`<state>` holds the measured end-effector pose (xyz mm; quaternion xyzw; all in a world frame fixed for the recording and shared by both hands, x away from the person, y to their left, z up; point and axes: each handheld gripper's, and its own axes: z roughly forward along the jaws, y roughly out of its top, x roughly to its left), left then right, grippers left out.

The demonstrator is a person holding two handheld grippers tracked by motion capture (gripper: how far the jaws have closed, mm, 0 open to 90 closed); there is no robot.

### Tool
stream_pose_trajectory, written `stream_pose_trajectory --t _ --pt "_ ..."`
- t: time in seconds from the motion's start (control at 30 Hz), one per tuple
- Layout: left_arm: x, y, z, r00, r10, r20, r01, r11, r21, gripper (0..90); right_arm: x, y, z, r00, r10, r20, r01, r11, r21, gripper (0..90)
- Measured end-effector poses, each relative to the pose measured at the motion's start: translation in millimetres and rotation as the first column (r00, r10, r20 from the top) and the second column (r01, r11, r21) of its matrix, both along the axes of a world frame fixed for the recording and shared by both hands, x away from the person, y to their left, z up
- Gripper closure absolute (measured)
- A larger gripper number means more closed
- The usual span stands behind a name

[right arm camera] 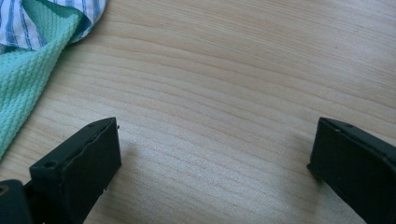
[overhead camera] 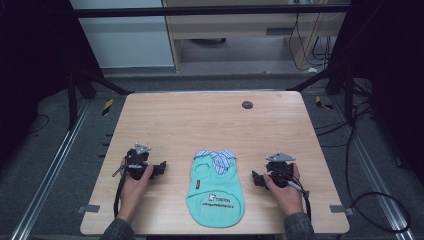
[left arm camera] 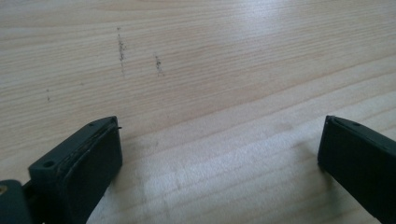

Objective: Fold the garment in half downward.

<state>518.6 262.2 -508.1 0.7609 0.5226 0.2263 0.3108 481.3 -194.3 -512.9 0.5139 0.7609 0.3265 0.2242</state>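
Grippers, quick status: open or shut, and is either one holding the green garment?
Left gripper: open, nothing between its jaws, over bare table.
Right gripper: open, holding nothing; the green garment lies beside it, untouched.

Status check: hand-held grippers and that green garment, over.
Left hand-held gripper open, empty. Right hand-held gripper open, empty. Mint-green knit pet shirt with striped collar flat between them, untouched. Nothing in the way.

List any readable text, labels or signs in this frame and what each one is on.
Green garment, white print near the hem: a logo and two lines of lettering, too small and blurred to read.
Small dark tag on the garment: nothing legible.
Table and grippers: no text or signs.
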Motion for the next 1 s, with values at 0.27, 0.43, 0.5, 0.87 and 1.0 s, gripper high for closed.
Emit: stream_pose_trajectory --t 0.27,0.43,0.5,0.87,1.0 --pt "-12.8 -5.7 -0.2 0.9996 0.029 0.005 -0.029 0.9996 0.001 0.0 -4.0 1.6 0.0 0.9999 -0.012 0.0 0.012 1.0 0.001 1.9" --pt "-17.4 -5.7 -0.1 1.0 -0.001 0.002 0.001 1.0 0.002 0.0 -6.1 2.4 0.1 1.0 -0.003 -0.002 0.003 1.0 0.004 1.9" --pt "-17.1 -4.8 -0.1 0.9999 -0.012 -0.001 0.012 0.9999 0.0 0.0 -6.3 2.4 0.1 1.0 -0.001 -0.002 0.001 1.0 0.004 1.8" --pt "-7.1 -7.5 19.3 0.9861 -0.161 -0.042 0.16 0.987 -0.008 8.4 -3.8 5.1 4.4 0.9979 0.059 -0.028 -0.058 0.998 0.035 7.3" --pt "-1.2 -13.5 34.2 0.9699 -0.24 -0.041 0.238 0.9701 -0.046 6.7 3.7 14.4 13.0 0.9918 0.118 -0.051 -0.117 0.993 0.021 6.5"
